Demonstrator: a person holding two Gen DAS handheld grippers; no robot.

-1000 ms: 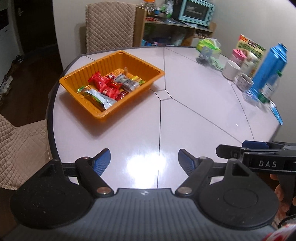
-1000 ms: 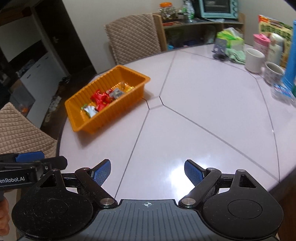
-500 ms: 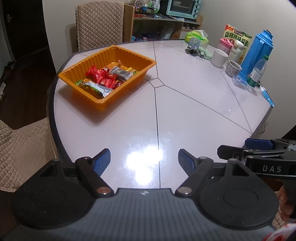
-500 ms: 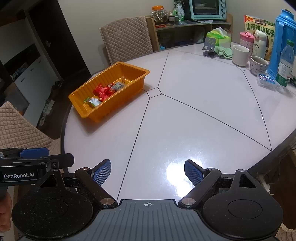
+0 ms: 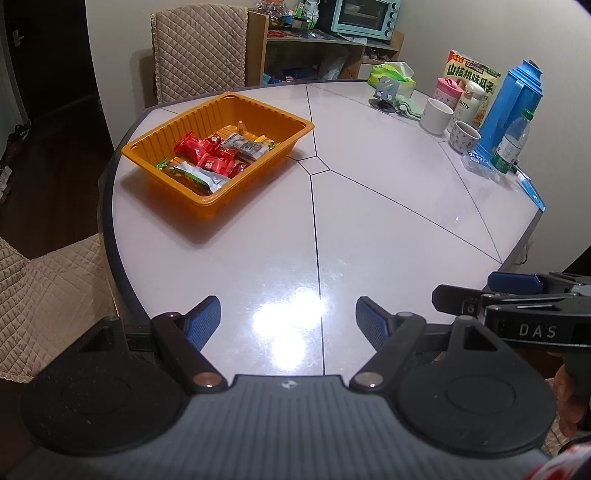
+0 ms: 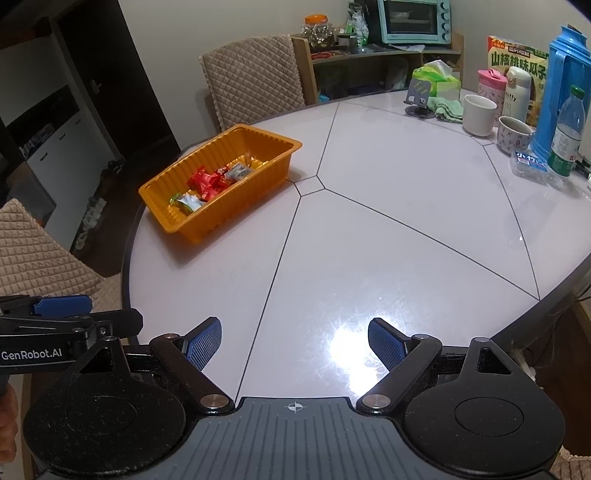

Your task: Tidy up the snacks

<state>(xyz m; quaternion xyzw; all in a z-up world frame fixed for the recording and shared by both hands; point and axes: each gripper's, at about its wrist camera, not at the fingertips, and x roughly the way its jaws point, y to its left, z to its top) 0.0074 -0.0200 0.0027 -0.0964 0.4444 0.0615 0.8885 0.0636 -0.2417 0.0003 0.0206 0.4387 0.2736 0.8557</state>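
Snacks: we see the red, silver and green wrapped snacks point(image 5: 210, 158) gathered inside the ribbed orange plastic tray point(image 5: 258, 173), likely so they stay together.
Tray: on the pale glossy surface point(image 5: 369, 221), far left.
Left gripper point(image 5: 288, 317): our jaws wide, empty, well short of it.
Right gripper point(image 6: 295, 338): likewise.

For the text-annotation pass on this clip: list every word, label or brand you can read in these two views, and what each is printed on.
"DAS": side of the right gripper.
"GenRobot.AI": side of the left gripper.
"山核桃味瓜子": snack box at the table's far side.
"miffy": white flask in front of that box.
Blue characters on the small tissue pack: too blurred to read.
Bottle label, snacks in the orange tray, and oven dials: too small to read.
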